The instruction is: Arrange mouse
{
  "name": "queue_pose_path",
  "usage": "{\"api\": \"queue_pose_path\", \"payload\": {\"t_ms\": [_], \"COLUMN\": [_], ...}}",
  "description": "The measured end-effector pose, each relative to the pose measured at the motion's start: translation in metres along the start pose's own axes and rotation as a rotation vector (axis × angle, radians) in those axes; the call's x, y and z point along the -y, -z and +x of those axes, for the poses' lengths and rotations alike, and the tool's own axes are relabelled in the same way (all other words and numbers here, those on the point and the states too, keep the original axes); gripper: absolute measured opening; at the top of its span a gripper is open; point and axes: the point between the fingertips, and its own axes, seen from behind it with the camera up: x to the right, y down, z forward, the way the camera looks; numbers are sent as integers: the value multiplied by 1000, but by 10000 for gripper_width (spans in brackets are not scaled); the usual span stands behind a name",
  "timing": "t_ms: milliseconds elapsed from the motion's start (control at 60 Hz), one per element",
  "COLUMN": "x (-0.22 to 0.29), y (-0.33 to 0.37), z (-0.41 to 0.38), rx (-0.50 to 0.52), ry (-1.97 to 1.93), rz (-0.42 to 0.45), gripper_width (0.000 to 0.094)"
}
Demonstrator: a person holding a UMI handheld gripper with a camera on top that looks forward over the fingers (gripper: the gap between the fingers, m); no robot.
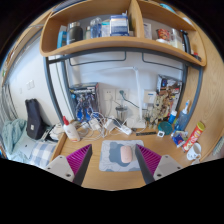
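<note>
Mouse [120, 152], pale grey-blue, low and rounded: located on the light-brown wooden counter [118, 182], between the two fingers of the tongs [114, 158], with a gap at either side. Tongs released, pressing on nothing.

Probable hazards, left to right:

- Crumpled pale-green cloth [13, 136] and black upright case [35, 117], well to the left. Avoid a wide leftward sweep, which risks dragging the cloth along.
- White plastic bottle with red cap [70, 129], beyond the left finger. Avoid pushing forward, since it looks likely to tip on contact.
- Left magenta pad [80, 156]. Centre before closing. Off-centre closure is likely to nudge instead of grip, causing skid or rotation on the smooth wood.
- Tangle of white and blue cables [97, 122], beyond the mouse against the wall. Risks snagging if carried too far back. Cannot tell whether corded.
- Cluster of coloured bottles [170, 124], orange tube [195, 133] and white cup [193, 151], to the right. Keep clear, as all look easily knocked over by a rightward move.

Appearance of the mouse: soft-edged, roughly oblong outline, lighter patch at the centre and darker grey-blue border. Cannot tell whether the border belongs to the body or to something flat beneath. No buttons or wheel discernible. Probably smooth-shelled, hence slippery under light pressure.
</note>
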Motion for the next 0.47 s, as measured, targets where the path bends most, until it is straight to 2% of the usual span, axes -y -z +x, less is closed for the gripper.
{"api": "queue_pose_path", "payload": {"t_ms": [467], "x": [-8], "y": [45], "z": [-30], "rx": [23], "ry": [20], "rz": [34], "gripper_width": [863]}}
